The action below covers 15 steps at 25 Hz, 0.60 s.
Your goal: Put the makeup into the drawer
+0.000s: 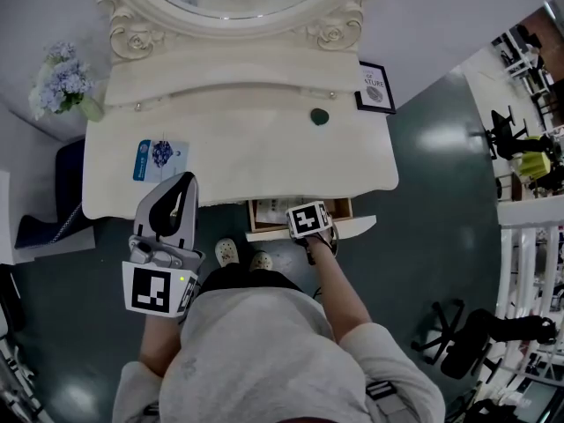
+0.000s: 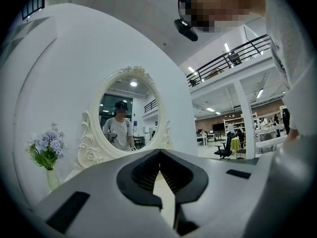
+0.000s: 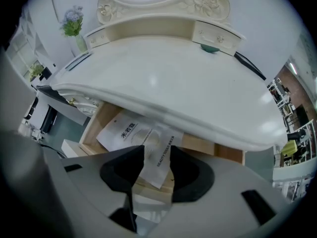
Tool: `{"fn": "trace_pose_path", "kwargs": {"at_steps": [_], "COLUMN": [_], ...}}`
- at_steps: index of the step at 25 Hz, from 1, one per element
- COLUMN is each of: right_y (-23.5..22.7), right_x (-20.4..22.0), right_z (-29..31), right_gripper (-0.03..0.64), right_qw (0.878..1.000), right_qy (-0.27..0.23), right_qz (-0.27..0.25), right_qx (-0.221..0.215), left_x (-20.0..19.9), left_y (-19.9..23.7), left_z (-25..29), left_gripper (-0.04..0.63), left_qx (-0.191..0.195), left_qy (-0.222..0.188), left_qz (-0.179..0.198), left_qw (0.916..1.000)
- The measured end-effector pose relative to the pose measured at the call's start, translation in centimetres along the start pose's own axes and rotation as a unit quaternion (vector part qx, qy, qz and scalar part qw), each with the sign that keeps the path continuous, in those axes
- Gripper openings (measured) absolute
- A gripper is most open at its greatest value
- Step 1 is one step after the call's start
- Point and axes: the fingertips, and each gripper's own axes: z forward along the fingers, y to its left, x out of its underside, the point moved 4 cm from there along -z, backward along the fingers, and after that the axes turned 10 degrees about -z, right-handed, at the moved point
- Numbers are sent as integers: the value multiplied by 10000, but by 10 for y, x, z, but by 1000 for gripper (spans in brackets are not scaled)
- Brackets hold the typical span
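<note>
between the wide fingers (image 3: 190, 172) of my right gripper (image 3: 157, 151) the packet (image 3: 159, 168) rests in the drawer (image 3: 94, 129); i'd lift straight up, clear of it. left gripper (image 2: 159, 153) closed, empty.

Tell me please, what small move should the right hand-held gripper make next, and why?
Probably lift the right hand-held gripper straight up out of the drawer. Its jaws stand apart, and the white packet between them is not pinched and already lies in the open drawer, so nothing is left to hold there. A blue packet waits on the tabletop.
</note>
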Motion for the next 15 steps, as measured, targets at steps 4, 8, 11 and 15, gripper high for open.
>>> {"fn": "trace_pose_path", "kwargs": {"at_steps": [4,8,11,15], "right_y": [-7,-9,-9,-6], "right_x": [1,3,-1,-13], "right_z": [-9,-24,-38,-63], "right_gripper": [168,37,23,21], "right_qw": [9994,9957,9895,9754], "right_qy": [-288,-713,-1214,-2018], "right_qz": [209,568,708,724], "right_qx": [-58,-187,-351,-505], "left_x": [-2,-3,-4,-6], "left_y": [-3,-6,-8,-12], "left_z": [0,0,1,2], "left_gripper": [14,14,14,14], "left_qx": [24,50,60,77], "left_qy": [-31,-57,-71,-114], "left_qz": [12,22,30,48], "left_qw": [10000,10000,10000,9999]}}
